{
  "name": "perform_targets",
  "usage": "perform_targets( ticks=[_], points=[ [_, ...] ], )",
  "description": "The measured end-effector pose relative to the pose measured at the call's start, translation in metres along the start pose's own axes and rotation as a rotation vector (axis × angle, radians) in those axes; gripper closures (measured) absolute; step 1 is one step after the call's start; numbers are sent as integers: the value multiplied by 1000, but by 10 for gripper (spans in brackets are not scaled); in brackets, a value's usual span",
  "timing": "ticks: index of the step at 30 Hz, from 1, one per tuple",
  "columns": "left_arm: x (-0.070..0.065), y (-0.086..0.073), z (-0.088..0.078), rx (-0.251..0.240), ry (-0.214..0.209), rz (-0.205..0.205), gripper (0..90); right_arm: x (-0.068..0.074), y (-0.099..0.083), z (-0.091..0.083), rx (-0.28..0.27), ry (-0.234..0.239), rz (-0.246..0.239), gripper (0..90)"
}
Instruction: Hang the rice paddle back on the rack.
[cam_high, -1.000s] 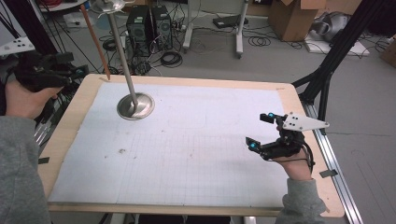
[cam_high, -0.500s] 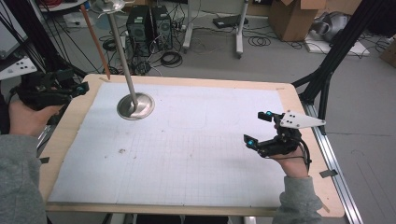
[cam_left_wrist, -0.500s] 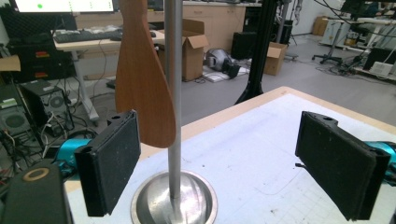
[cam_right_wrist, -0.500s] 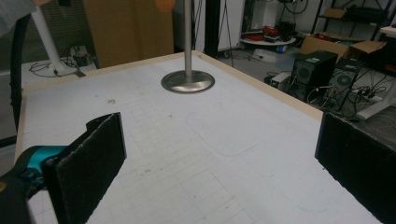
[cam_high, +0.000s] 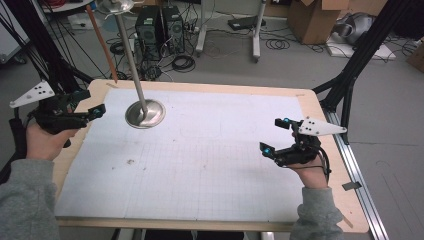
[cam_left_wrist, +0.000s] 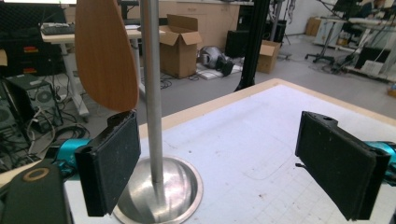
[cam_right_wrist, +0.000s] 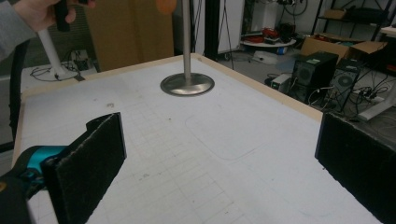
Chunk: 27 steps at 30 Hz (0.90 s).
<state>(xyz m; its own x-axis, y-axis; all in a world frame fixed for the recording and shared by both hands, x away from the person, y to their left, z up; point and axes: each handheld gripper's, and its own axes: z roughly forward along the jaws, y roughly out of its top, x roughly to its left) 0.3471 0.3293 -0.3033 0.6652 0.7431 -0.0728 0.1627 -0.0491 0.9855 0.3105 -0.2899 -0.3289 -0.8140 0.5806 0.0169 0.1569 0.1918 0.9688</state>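
A metal stand with a round base and a tall thin pole rests on the white mat at the table's far left. My left gripper hovers open at the table's left edge, just left of the base, with nothing between its jaws. In the left gripper view the base and pole sit close ahead, nearer the left pad. My right gripper is open and empty over the right side of the mat. The right gripper view has the stand base far ahead.
A wooden paddle on a thin stick leans up behind the table's far left corner. The white gridded mat covers the wooden tabletop. Computers, cables and cardboard boxes lie on the floor beyond.
My left gripper has come down and to the right, closer to the stand's base. The right gripper has hardly moved. Both stay open.
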Motion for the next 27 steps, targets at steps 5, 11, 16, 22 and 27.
perform_targets(
  ticks=[5, 11, 16, 22, 27],
  points=[
    [-7, -12, 3, 14, 11, 18, 146, 1, 0, 1, -4, 1, -1, 3],
    [-19, -22, -2, -17, 13, 49, 147, 0, 0, 1, -19, -9, 2, 3],
    [-26, -31, -6, -3, 17, 47, 146, 0, 1, 1, -27, -16, 2, 3],
    [-31, -46, -10, -10, 3, 32, 146, -2, 0, 5, -18, -28, 9, 3],
    [-30, -63, -12, 1, 30, 8, 146, -3, -1, 9, -4, -37, 0, 3]
  ],
)
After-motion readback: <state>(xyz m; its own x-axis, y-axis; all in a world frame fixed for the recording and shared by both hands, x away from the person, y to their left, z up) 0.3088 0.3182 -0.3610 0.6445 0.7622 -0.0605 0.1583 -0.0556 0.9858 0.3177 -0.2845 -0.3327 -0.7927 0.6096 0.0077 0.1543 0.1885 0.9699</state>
